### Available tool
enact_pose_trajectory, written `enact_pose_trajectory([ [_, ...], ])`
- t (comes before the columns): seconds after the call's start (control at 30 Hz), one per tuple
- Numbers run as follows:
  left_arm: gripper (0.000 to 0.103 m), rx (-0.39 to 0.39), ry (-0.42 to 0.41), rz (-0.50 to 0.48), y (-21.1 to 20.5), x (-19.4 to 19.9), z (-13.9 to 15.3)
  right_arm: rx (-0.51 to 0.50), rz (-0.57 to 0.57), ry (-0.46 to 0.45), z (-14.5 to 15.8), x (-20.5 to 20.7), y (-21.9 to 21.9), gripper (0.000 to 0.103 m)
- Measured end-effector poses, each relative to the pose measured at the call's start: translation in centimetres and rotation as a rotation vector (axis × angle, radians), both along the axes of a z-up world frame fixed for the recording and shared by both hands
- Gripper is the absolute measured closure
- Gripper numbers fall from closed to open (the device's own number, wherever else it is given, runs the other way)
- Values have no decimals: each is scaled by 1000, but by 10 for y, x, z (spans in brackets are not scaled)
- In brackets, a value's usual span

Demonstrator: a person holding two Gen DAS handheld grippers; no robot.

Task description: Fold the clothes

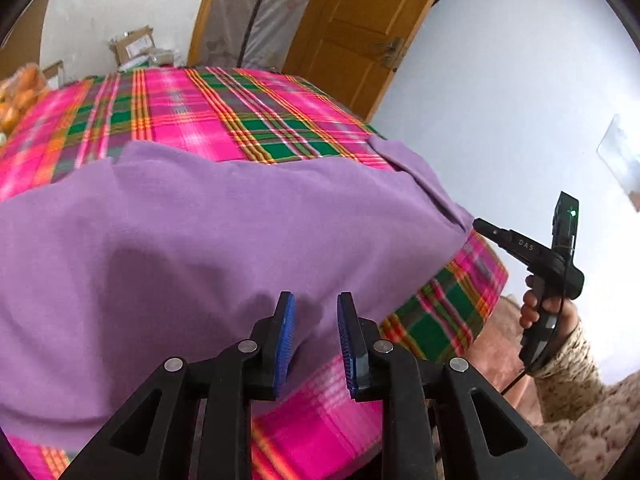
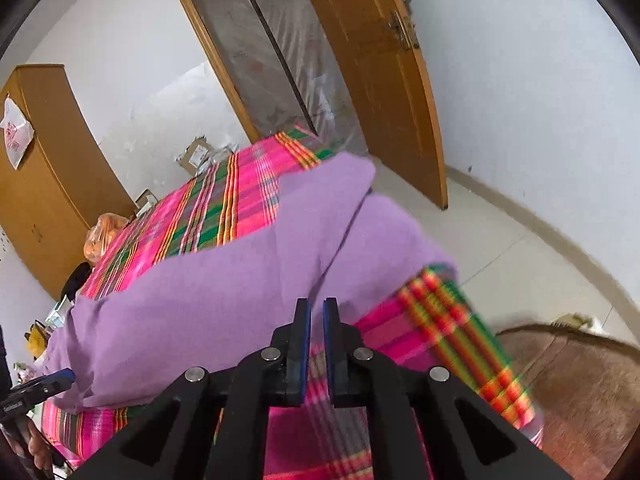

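Purple cloth (image 1: 224, 240) lies spread over the near part of a bed with a pink plaid cover (image 1: 224, 116), one edge reaching the bed's right corner. Left gripper (image 1: 316, 340) hovers at the cloth's near edge, jaws apart and empty. Right gripper (image 2: 316, 344), marked "DAS" on its body in the left view, hovers above the near edge, jaws slightly apart, holding nothing.

Garment (image 1: 224, 236) lies on bedsheet (image 1: 208, 116), door (image 2: 372, 76) behind.

White walls (image 2: 520, 80), wooden door (image 2: 372, 80), tiled floor (image 2: 520, 248).
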State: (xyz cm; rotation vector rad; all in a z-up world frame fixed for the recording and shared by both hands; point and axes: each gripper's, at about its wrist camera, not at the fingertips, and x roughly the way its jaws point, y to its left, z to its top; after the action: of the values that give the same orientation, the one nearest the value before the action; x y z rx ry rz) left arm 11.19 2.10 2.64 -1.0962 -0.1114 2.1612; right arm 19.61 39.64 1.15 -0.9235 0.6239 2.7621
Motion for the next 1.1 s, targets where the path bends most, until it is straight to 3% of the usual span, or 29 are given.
enact_pose_trajectory([
  [0.13,80,15,-66,18,8,-14,-11,86,-1,8,15,-18,2,70],
  [0.43,80,30,-150,49,8,-21,-26,254,154,-60,18,-91,-23,68],
  [0.7,80,41,-155,52,9,-21,-26,330,171,-187,2,-147,-29,68],
  [0.8,80,50,-160,54,9,-24,-27,339,149,-185,3,-146,-24,68],
  [0.83,80,48,-160,54,10,-24,-27,342,141,-183,4,-145,-22,68],
  [0.97,80,43,-158,58,11,-25,-27,352,110,-175,5,-141,-16,93],
  [1.1,80,47,-160,64,11,-26,-27,363,78,-166,7,-137,-9,99],
])
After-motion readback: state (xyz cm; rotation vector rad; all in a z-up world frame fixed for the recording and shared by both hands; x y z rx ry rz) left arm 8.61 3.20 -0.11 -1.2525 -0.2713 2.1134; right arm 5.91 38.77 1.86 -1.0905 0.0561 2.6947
